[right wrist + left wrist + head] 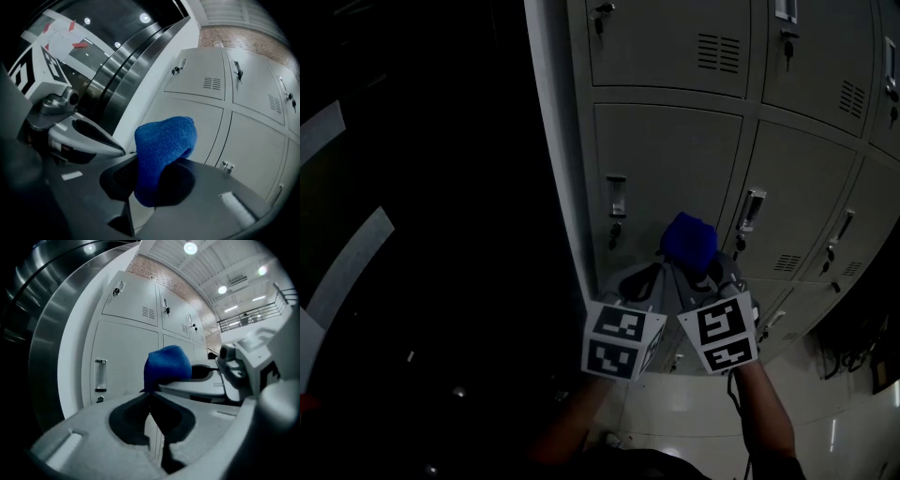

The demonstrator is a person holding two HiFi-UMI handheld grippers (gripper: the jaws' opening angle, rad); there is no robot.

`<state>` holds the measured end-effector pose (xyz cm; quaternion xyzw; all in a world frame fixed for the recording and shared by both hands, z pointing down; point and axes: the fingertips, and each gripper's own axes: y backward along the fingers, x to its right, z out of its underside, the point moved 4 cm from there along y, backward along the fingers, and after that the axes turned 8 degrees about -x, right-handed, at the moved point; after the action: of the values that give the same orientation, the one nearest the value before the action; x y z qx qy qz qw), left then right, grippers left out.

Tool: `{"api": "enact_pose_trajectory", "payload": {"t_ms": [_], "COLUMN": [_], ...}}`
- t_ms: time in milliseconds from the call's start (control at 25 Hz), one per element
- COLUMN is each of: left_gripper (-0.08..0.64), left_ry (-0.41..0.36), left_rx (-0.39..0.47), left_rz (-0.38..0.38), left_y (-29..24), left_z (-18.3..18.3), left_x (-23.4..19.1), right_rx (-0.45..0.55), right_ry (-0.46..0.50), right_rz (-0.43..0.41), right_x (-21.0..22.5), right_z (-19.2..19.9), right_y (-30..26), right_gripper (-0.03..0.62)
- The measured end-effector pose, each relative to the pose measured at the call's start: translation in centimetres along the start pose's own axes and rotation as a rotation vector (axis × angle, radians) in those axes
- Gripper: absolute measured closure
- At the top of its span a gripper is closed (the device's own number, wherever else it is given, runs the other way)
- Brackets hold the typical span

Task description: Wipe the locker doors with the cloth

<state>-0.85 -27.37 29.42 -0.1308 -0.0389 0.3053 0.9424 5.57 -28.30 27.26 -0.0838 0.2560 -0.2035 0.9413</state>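
big grey bank of lockers (675, 56) fills the top right, and both grippers are raised side by side in front of the middle row, i'd guess because that's the panel due for a wipe. the locker door (666, 159) at the bank's left edge is the one they're aimed at.

right gripper (150, 173) has its jaws clamped on the blue cloth (164, 140), with the cloth bunched up and poking out past the tips, so a soft pad leads and not plastic. left gripper (150, 392) is pinched together with nothing in it, just parked beside the right one.

cloth sits near that door's lower right corner. can't tell if it's actually touching the metal. the doors below are covered by the grippers, and everything left of the bank is too dark to read. the small handle (616, 197) shows ok.
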Motion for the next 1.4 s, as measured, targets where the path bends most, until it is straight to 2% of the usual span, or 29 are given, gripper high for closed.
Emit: {"api": "enact_pose_trajectory", "payload": {"t_ms": [280,520,680,800,920,1160,1400], "left_gripper": [0.555,0.555,0.555,0.555,0.555,0.555,0.555], "left_ry": [-0.026,-0.03,-0.029,-0.003,0.029,0.036,0.037], "left_rx": [0.031,0.039,0.032,0.042,0.037,0.028,0.023], "left_rz": [0.087,0.124,0.118,0.098,0.093,0.077,0.072], "left_y": [-1.4,-2.5,-3.4,-4.3,-5.0,-5.6,-5.4], "left_z": [-2.1,-2.1,-1.7,-1.8,-1.7,-1.5,-0.8], "left_x": [-2.1,-2.8,-2.9,-3.5,-3.6,-4.0,-4.4], "right_rx": [0.035,0.04,0.035,0.038,0.028,0.092,0.053], "right_ry": [0.105,0.236,0.347,0.403,0.436,0.455,0.475], "right_rz": [0.213,0.468,0.557,0.599,0.602,0.649,0.644], "right_x": [6.3,12.3,14.4,15.3,15.7,16.2,15.0], "right_z": [-5.4,-9.2,-10.8,-11.2,-10.5,-12.1,-10.8], "right_y": [-1.1,-0.9,-1.0,-1.6,-2.7,-2.1,-3.2], "right_gripper": [0.525,0.523,0.523,0.523,0.523,0.523,0.523]}}
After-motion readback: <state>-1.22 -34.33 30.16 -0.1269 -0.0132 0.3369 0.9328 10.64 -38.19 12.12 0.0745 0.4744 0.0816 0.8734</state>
